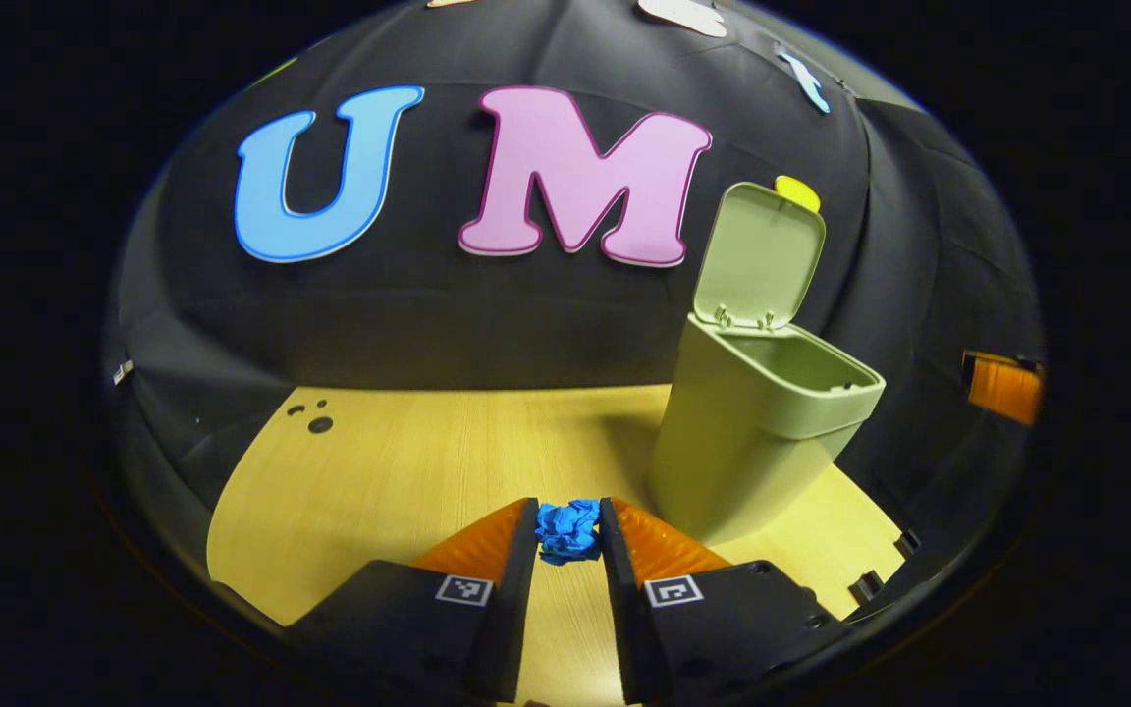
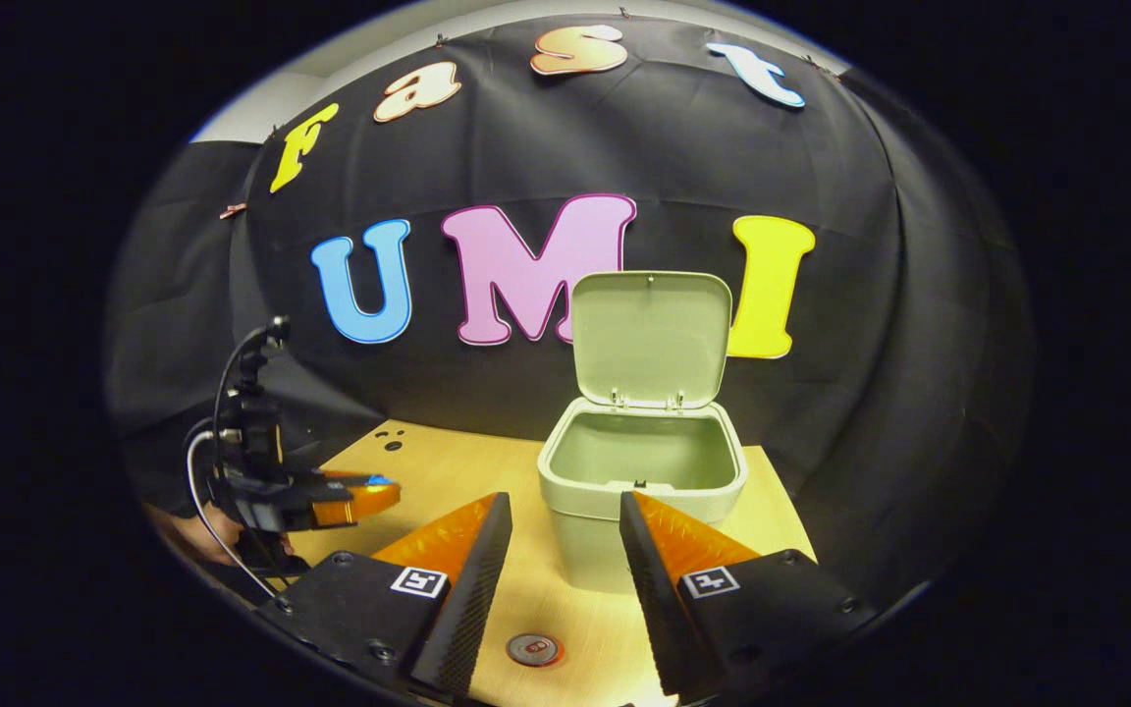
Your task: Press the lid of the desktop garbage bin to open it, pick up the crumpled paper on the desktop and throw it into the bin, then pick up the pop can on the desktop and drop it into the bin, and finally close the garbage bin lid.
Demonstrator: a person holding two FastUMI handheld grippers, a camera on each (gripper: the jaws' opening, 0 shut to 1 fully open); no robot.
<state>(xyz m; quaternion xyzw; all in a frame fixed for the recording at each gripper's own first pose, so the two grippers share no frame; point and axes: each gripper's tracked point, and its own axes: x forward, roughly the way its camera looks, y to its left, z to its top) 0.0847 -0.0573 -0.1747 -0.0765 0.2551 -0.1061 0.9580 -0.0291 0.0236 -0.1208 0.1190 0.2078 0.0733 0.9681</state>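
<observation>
Currently the left gripper [image 1: 568, 525] is clamped on the crumpled paper [image 1: 567, 531], both fingers pressing its sides, the blue wad sitting at the fingertips above the desktop [image 1: 408, 462]. Taking the garbage bin [image 1: 757, 422] as landmark: the paper is to the left of the bin and nearer the camera, apart from its wall, below rim height. One bin, its lid [image 1: 760, 255] swung up and standing nearly upright at the back edge, mouth open. In the left gripper view nothing lies between the paper and the bin; a few small dark holes [image 1: 318, 424] mark the desktop far to the left of the bin.

Right gripper [image 2: 556, 520]: fingers apart, nothing between them, hovering in front of the bin, whose front wall shows through the gap. One pop can [image 2: 534, 648] seen end-on, low between the right fingers, in front of the bin on the desktop. In the right gripper view the left gripper appears well left of the bin, with a bit of blue at its tip and a hand [image 2: 194, 535] behind it, cables looping up.

Count: one paper, one can, one bin, two grippers.
</observation>
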